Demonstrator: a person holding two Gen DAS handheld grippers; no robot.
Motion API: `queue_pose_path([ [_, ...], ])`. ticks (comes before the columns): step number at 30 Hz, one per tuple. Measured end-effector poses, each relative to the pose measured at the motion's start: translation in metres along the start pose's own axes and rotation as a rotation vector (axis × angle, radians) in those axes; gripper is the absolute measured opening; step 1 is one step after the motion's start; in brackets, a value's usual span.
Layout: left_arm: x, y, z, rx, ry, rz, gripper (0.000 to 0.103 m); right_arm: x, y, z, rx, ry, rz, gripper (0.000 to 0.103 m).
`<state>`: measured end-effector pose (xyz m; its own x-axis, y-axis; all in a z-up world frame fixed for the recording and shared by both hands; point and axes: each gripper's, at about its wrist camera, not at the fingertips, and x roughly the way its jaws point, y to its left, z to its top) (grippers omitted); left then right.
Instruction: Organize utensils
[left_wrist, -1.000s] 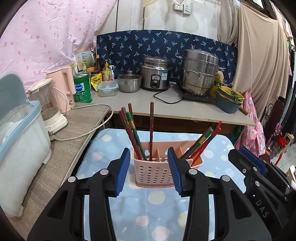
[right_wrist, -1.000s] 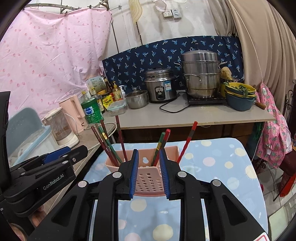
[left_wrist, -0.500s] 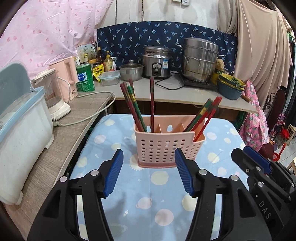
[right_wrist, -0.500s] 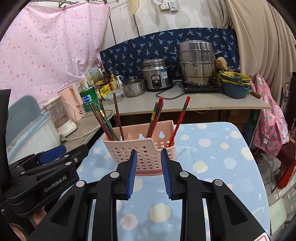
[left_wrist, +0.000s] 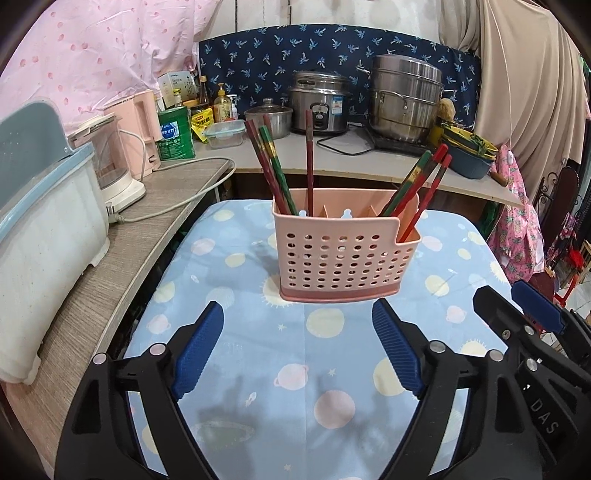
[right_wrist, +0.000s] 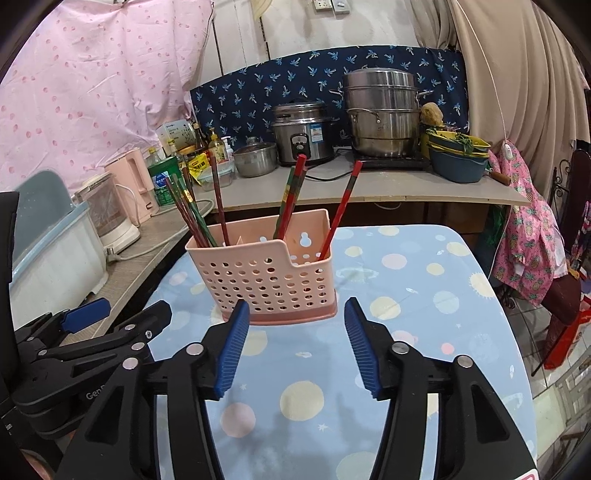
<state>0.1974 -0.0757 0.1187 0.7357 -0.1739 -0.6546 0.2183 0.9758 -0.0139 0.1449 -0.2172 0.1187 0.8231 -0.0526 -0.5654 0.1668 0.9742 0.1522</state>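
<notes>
Left wrist view: left claw (left_wrist: 297, 349) is hanging wide open w/ nothing in it, just short of the pink basket (left_wrist: 341, 256) sitting on the bench (left_wrist: 258, 369). Chopsticks (left_wrist: 275, 168) are leaning in its left & right compartments.

Right wrist view: right claw (right_wrist: 292, 347) is gaping, empty, near the basket (right_wrist: 267, 275).

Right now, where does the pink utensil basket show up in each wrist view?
Left wrist: pink utensil basket at centre, beyond the open left gripper.
Right wrist: basket left of centre, beyond the open right gripper.
Shared landmark: steel steamer pot.
</notes>
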Motion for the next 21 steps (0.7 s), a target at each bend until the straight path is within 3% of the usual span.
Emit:
queue_pose_path([
  [5,0.003,0.003,-0.006,-0.009,0.013,0.016,0.088,0.001,-0.003,-0.006,0.005,0.003,-0.008,0.072],
  [13,0.009,0.006,-0.014,-0.016,0.030,0.031,0.091,0.004,-0.006,-0.014,-0.001,0.006,-0.030,0.084],
  [21,0.009,0.008,-0.018,-0.008,0.033,0.043,0.092,0.008,-0.008,-0.020,-0.005,0.028,-0.053,0.085],
])
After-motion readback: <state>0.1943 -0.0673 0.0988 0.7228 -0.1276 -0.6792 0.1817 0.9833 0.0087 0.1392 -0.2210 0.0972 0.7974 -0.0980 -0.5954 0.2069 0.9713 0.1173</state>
